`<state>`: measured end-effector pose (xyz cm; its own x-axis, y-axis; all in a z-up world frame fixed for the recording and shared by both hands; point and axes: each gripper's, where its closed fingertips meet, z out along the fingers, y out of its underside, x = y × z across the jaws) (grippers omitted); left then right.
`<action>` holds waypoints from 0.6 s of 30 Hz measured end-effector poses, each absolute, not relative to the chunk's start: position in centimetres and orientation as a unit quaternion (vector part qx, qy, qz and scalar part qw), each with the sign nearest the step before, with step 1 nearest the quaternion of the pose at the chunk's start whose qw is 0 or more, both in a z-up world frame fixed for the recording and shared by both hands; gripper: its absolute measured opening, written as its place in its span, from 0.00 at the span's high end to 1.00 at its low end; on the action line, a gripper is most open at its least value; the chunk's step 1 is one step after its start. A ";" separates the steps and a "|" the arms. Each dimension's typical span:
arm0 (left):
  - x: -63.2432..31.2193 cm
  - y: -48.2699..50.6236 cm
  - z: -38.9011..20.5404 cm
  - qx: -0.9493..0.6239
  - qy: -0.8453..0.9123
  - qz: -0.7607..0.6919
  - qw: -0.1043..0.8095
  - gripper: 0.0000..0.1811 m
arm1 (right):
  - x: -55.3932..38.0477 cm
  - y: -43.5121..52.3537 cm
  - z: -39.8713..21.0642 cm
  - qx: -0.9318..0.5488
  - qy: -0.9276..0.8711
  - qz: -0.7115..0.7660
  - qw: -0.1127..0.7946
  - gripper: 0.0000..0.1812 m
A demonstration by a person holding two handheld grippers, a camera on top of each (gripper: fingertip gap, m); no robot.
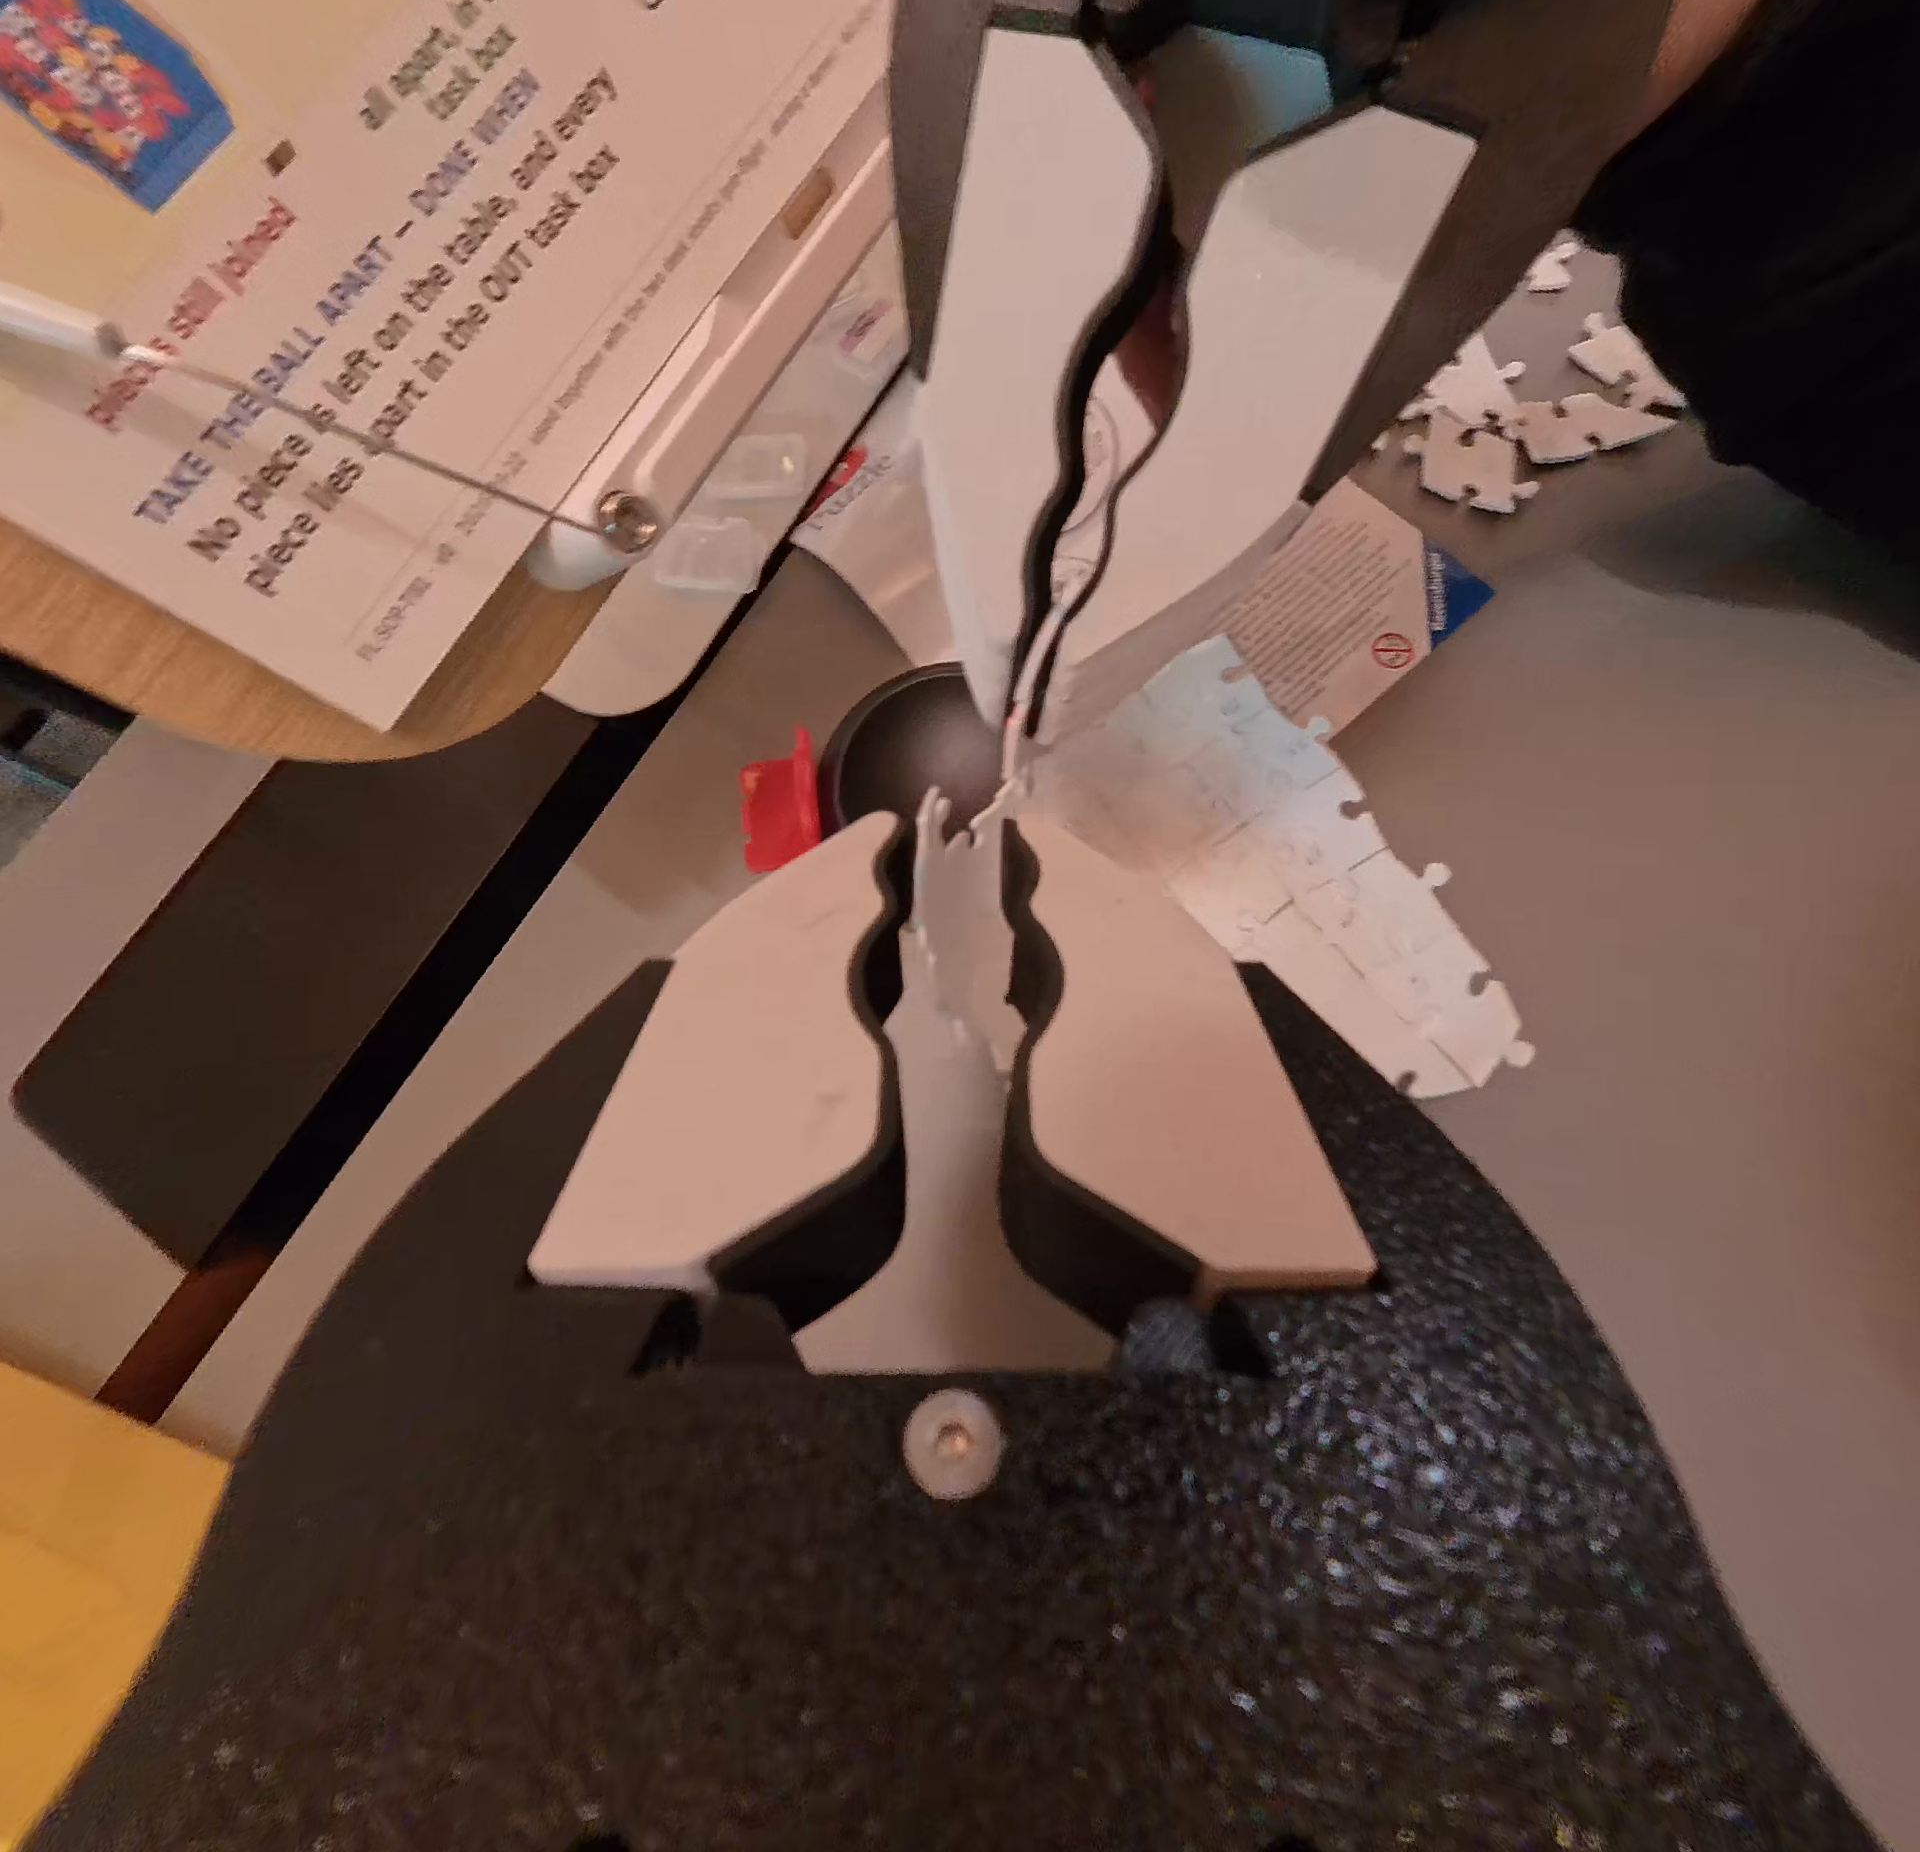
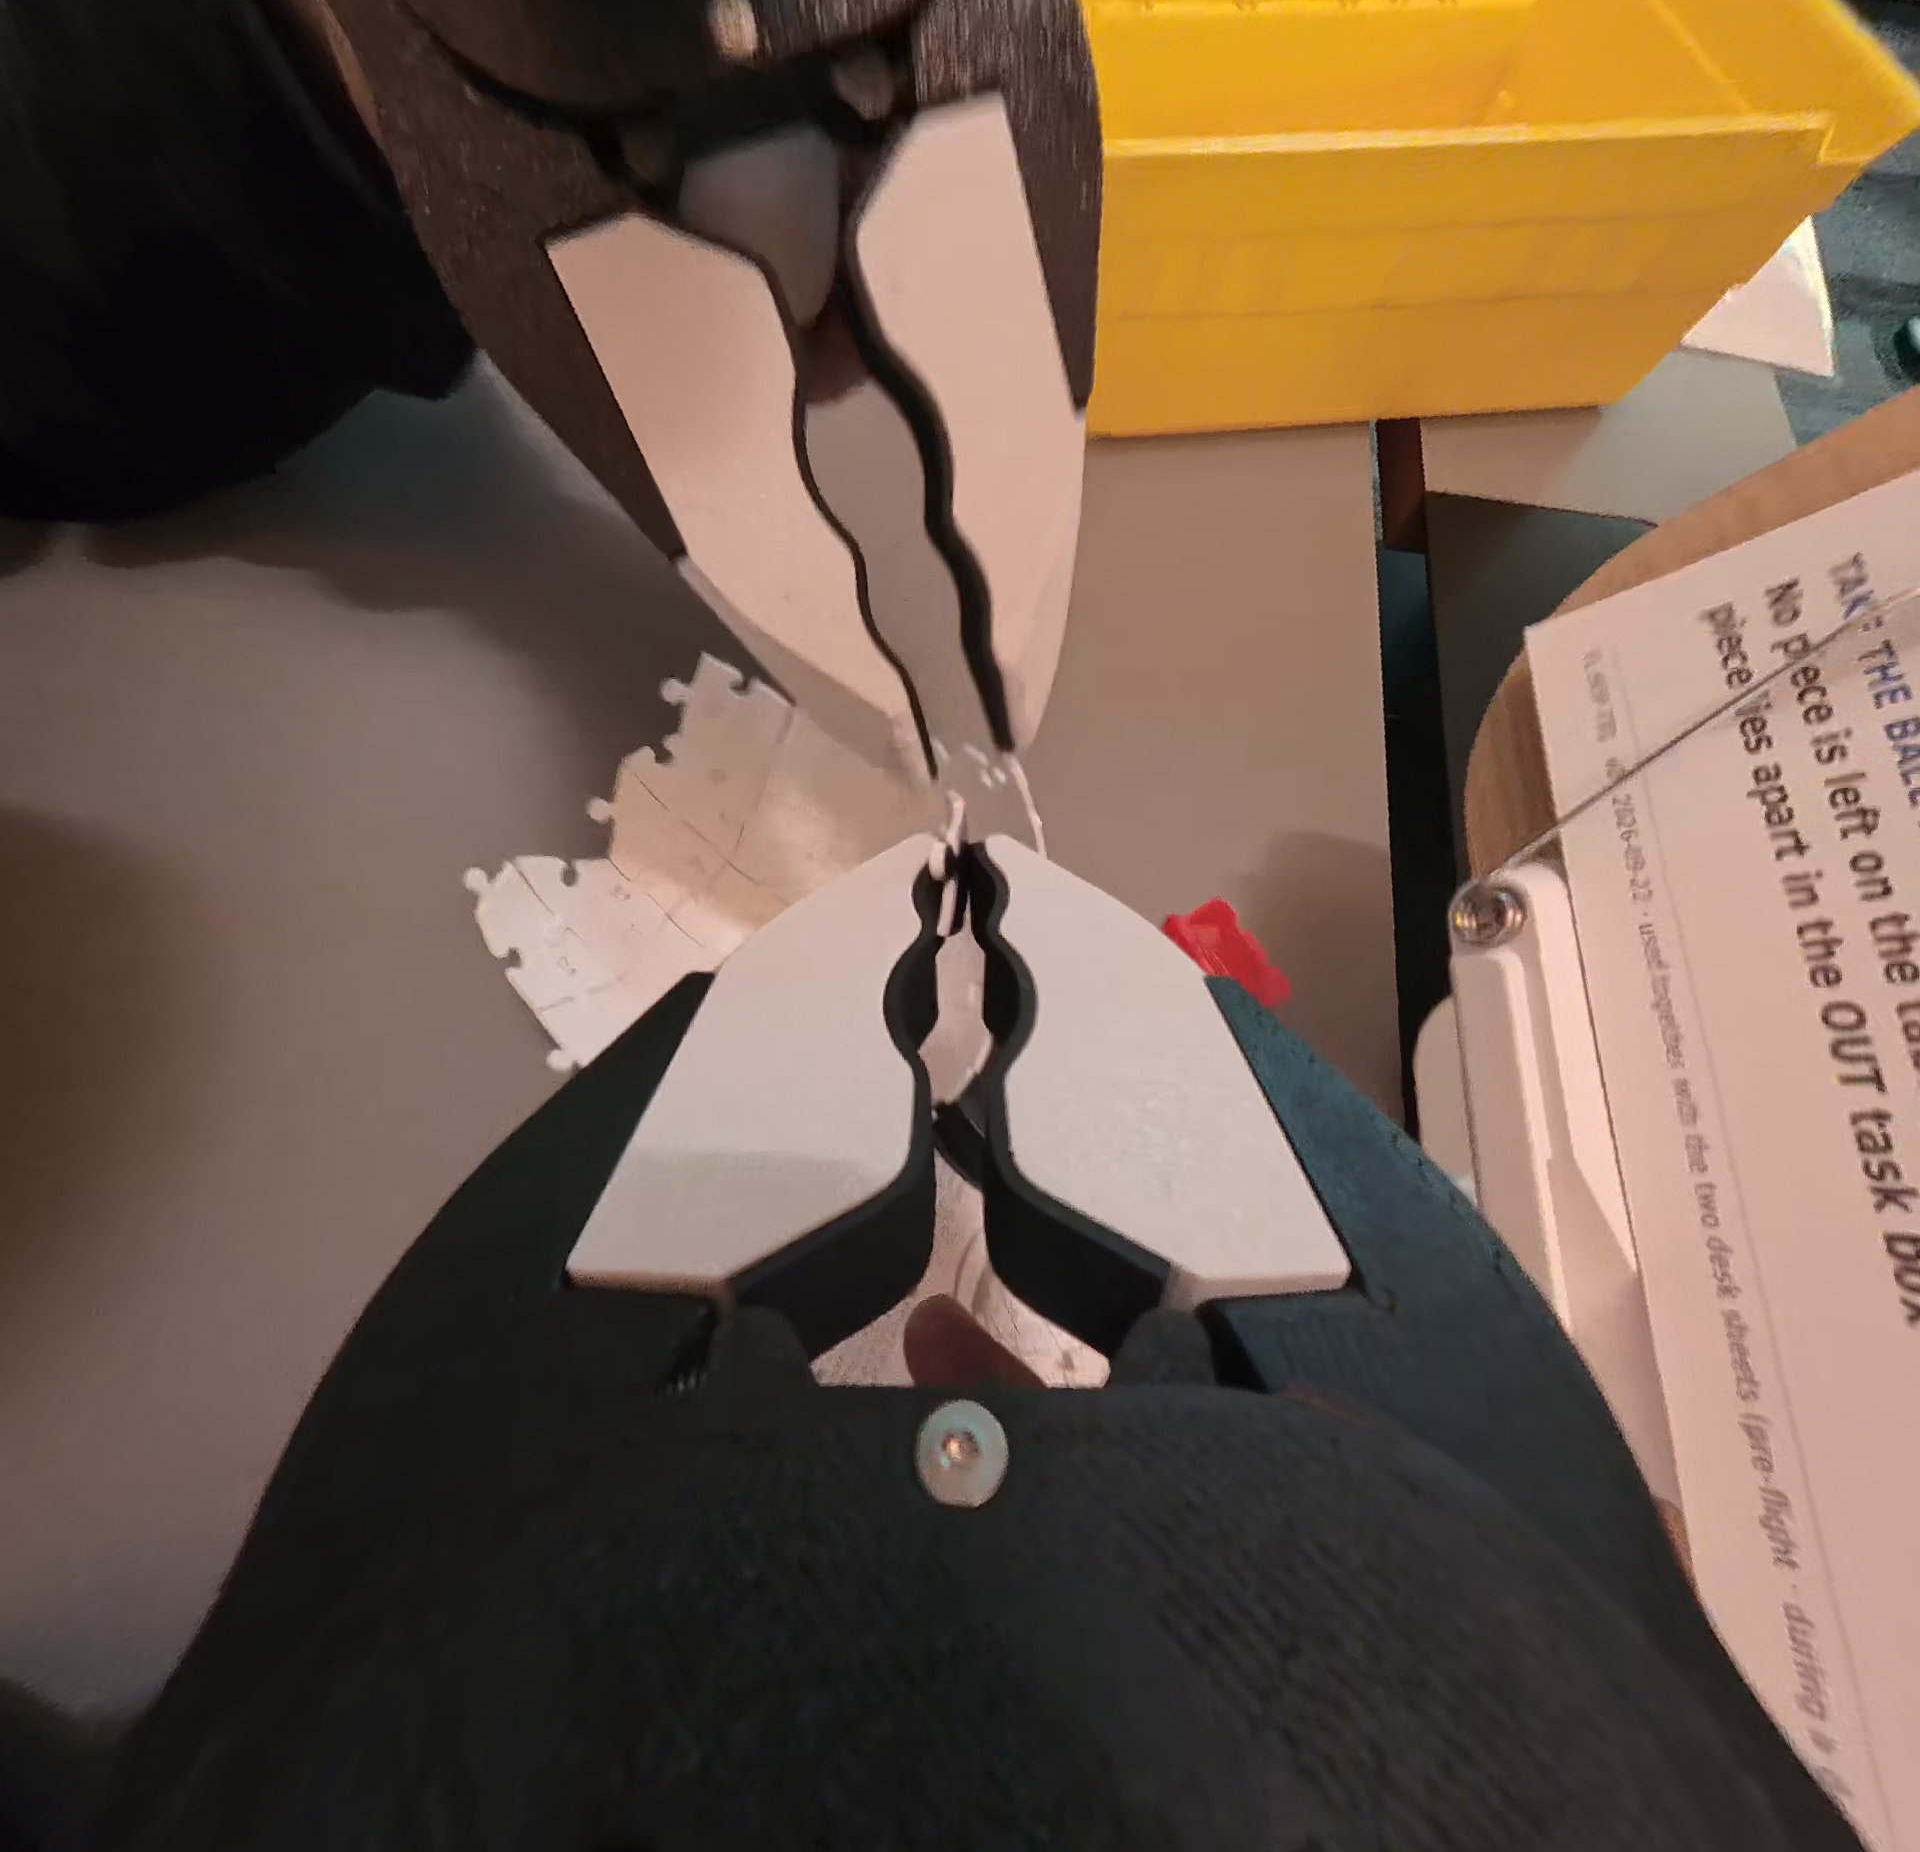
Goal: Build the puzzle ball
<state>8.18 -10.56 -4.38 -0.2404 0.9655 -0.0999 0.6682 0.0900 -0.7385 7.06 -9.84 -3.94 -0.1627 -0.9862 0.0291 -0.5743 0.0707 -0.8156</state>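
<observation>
1. Grey table (image 1: pixel 1662 867), matte and smooth, fills both views; a rounded wooden board (image 1: pixel 208 659) carrying a printed sheet (image 1: pixel 416 244) stands at its edge, the sheet held by a thin wire and a white clip arm (image 1: pixel 717 400).
2. Left gripper (image 1: pixel 961 826) has black speckled arms with flat white pads that have wavy black inner edges; it pinches a thin white puzzle piece (image 1: pixel 956 929) edge-on between its tips.
3. Right gripper (image 2: pixel 951 857), of the same build, is pressed together on a second small white piece (image 2: pixel 945 888) right at its tips.
4. Both grippers meet tip to tip above the table, and their two pieces touch or nearly touch; which, I cannot tell.
5. A curved strip (image 1: pixel 1330 919) of joined white pieces, knobs along its rim, lies on the table just beyond the tips.
6. Loose white pieces (image 1: pixel 1507 420) lie heaped farther off, near a printed leaflet (image 1: pixel 1340 597).
7. A yellow plastic bin (image 2: pixel 1455 192) with straight walls stands at the table edge; its contents are hidden.
8. A small red plastic part (image 1: pixel 779 805) sits beside a round black object (image 1: pixel 904 742).
</observation>
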 end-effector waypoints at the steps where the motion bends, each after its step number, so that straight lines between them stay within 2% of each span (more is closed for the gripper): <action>1: 8.5 -11.0 -4.4 -0.573 -0.711 0.352 0.207 0.90 | 6.8 -10.1 -4.5 -0.584 0.680 -0.351 0.271 0.98; 6: 9.8 -12.9 -6.6 -0.563 -0.731 0.343 0.176 0.73 | 6.2 -10.7 -7.1 -0.590 0.709 -0.310 0.230 0.98; 9: 9.9 -13.3 -8.1 -0.564 -0.738 0.325 0.179 0.70 | 6.1 -10.9 -7.8 -0.595 0.715 -0.297 0.216 0.98; 16: 9.3 -11.8 -8.9 -0.590 -0.709 0.285 0.262 0.78 | 6.4 -10.9 -7.8 -0.585 0.718 -0.282 0.249 0.98; 18: 9.5 -11.7 -9.2 -0.591 -0.711 0.270 0.267 0.82 | 6.3 -10.9 -8.2 -0.592 0.719 -0.271 0.241 0.98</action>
<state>9.49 -11.71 -9.20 -0.1577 0.9856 0.0603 0.6967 0.1543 -0.7005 6.32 -10.90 -8.20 -0.1823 -0.9829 -0.0252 -0.7219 0.1512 -0.6753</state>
